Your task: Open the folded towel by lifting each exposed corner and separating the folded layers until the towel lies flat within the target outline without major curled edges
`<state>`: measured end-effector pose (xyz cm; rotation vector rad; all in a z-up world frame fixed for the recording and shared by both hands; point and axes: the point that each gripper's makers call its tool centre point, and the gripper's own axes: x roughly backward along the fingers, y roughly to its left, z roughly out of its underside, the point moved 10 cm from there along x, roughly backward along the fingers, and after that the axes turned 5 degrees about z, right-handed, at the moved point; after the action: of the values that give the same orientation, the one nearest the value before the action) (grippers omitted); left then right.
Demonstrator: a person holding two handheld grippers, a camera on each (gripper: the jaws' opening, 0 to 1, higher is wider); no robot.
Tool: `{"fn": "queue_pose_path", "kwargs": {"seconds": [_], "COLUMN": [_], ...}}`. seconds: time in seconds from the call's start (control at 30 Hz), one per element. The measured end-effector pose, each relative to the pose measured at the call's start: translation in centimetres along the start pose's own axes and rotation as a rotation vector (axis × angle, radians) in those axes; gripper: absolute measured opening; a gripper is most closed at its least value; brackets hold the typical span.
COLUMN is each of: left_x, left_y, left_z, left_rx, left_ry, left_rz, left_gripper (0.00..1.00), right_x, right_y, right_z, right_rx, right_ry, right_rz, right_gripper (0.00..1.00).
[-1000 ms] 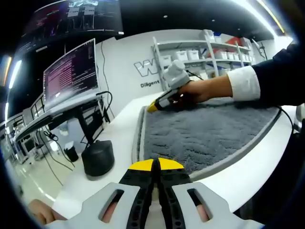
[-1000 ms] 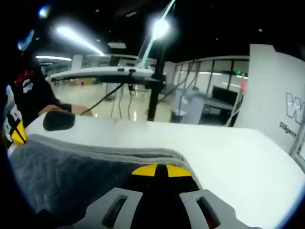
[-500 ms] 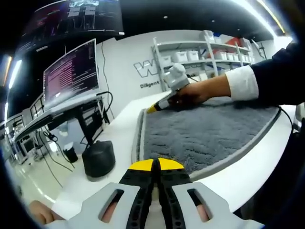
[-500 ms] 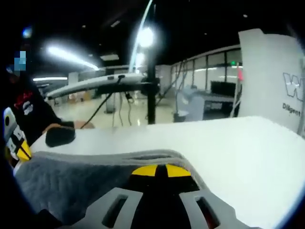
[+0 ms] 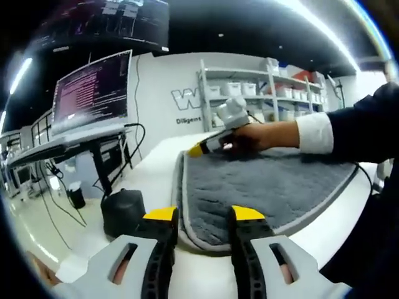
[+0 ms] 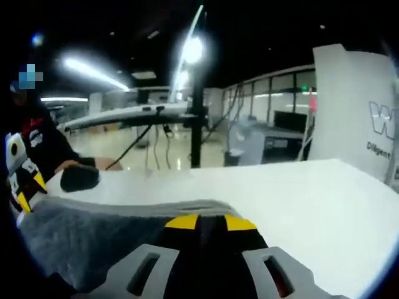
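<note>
We are straddling near corner of towel [image 5: 262, 187] with left gripper [image 5: 202, 218], fingers wide; right gripper [image 6: 202, 223] pinching far corner, towel's length stretching between both.

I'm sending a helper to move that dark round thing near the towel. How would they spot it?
On the white table, look beside the grey towel, on the side toward the monitors. The black dome-shaped base sits there, the only dark, rounded object on the bare tabletop.
</note>
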<state>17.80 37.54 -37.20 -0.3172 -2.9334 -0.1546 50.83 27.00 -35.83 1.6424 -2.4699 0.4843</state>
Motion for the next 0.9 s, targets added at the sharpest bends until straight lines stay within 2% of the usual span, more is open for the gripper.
{"fn": "queue_pose_path", "kwargs": {"seconds": [0.03, 0.13, 0.37, 0.5, 0.57, 0.83, 0.9], "left_x": [0.1, 0.1, 0.0, -0.1, -0.3, -0.2, -0.1], "left_y": [-0.1, -0.1, -0.1, -0.1, 0.0, -0.8, -0.7], "left_z": [-0.1, 0.0, 0.2, 0.2, 0.3, 0.4, 0.5], "left_rx": [-0.008, 0.006, 0.037, 0.062, 0.079, 0.102, 0.138], "left_ry": [0.001, 0.024, 0.031, 0.032, 0.051, 0.084, 0.093], "left_rz": [-0.003, -0.006, 0.019, 0.023, 0.025, 0.024, 0.026], "left_gripper": [0.34, 0.33, 0.3, 0.3, 0.3, 0.32, 0.33], "right_x": [0.3, 0.9, 3.4, 4.9, 5.2, 7.7, 8.2], "right_y": [-0.1, -0.3, -0.3, 0.0, -0.4, 0.7, 0.9], "right_z": [-0.1, -0.2, -0.9, -1.3, -1.6, -1.4, -1.2], "right_rx": [0.028, 0.03, 0.025, 0.044, 0.051, 0.07, 0.082], "right_ry": [0.002, -0.002, -0.05, -0.088, -0.105, -0.112, -0.111], "right_rz": [0.01, 0.005, -0.002, 0.023, 0.016, -0.001, -0.006], "right_gripper": [0.09, 0.09, 0.09, 0.08, 0.08, 0.13, 0.14]}}
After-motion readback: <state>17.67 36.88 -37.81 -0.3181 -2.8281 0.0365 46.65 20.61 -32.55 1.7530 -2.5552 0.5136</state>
